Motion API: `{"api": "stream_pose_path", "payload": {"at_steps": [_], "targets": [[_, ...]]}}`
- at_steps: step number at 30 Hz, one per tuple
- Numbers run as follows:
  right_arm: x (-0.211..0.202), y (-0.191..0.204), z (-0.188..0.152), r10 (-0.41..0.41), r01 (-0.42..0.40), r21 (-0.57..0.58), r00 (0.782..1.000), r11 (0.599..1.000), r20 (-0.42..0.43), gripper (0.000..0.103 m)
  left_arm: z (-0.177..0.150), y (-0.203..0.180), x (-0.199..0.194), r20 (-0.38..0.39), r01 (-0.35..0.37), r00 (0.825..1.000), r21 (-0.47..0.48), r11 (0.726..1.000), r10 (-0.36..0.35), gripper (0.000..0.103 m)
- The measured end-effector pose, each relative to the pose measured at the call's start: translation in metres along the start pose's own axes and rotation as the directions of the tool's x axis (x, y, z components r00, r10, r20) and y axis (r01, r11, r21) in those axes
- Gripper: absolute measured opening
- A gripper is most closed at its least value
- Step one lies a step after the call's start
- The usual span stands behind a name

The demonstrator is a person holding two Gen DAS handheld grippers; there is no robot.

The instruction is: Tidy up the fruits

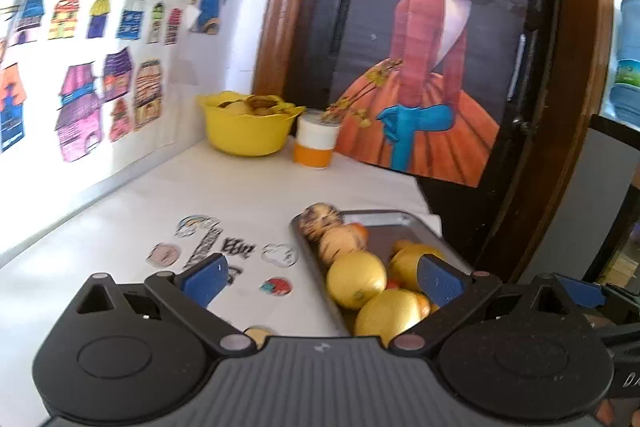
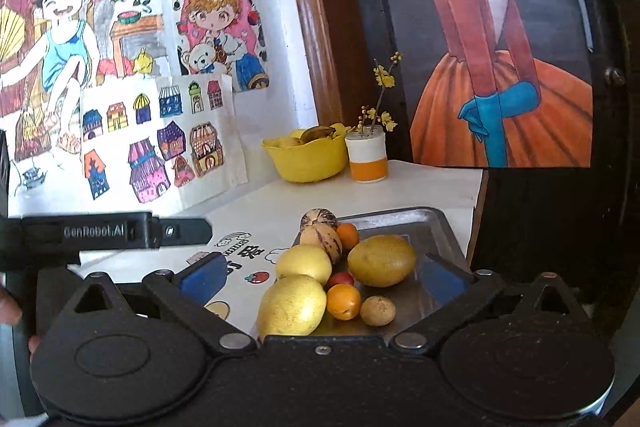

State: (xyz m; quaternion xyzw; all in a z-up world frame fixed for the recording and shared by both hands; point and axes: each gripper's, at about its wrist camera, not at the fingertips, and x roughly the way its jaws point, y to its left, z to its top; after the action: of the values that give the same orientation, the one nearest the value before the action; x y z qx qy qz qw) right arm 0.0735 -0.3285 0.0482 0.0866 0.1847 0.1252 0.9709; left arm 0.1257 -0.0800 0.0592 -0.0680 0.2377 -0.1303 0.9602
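White tabletop (image 2: 256,211) runs back to a wall of coloured drawings, and we work at its near right corner. Our right gripper (image 2: 324,277) hangs wide open and empty over the metal tray (image 2: 432,227); our left gripper (image 1: 320,281) is just as wide and empty, hovering at the tray's near left edge.

Between the right fingers lie two large yellow fruits (image 2: 298,303), packed against a small orange (image 2: 343,301), a red one (image 2: 341,279) and a little tan one (image 2: 377,310). Further in sit a big greenish-yellow fruit (image 2: 382,259) and two striped fruits (image 2: 320,241) at the tray's far left corner. A yellow bowl (image 2: 306,161), already holding some fruit, and an orange-and-white cup (image 2: 367,157) with a twig stand at the table's back edge.

We judge the risks so:
- Round fruits touch; lifting one may set its neighbours rolling off the shallow rim.
- That tray sits at the table's right edge, so strays could drop to the floor.
- Both grippers crowd one spot and may collide.
- Reaching for the bowl could topple the cup.
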Motion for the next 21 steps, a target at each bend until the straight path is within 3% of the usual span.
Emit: {"api": "stream_pose_path", "payload": {"at_steps": [8, 21], "targets": [[-0.007, 0.015, -0.020, -0.012, 0.012, 0.034, 1.000, 0.999, 0.009, 0.102, -0.027, 0.028, -0.023, -0.005, -0.069, 0.998, -0.080, 0.994, 0.069, 0.103], [-0.019, 0.053, -0.048, -0.077, 0.076, 0.016, 0.995, 0.997, 0.071, 0.102, -0.049, 0.041, -0.052, 0.056, -0.168, 0.984, -0.021, 0.986, 0.169, 0.103]]}}
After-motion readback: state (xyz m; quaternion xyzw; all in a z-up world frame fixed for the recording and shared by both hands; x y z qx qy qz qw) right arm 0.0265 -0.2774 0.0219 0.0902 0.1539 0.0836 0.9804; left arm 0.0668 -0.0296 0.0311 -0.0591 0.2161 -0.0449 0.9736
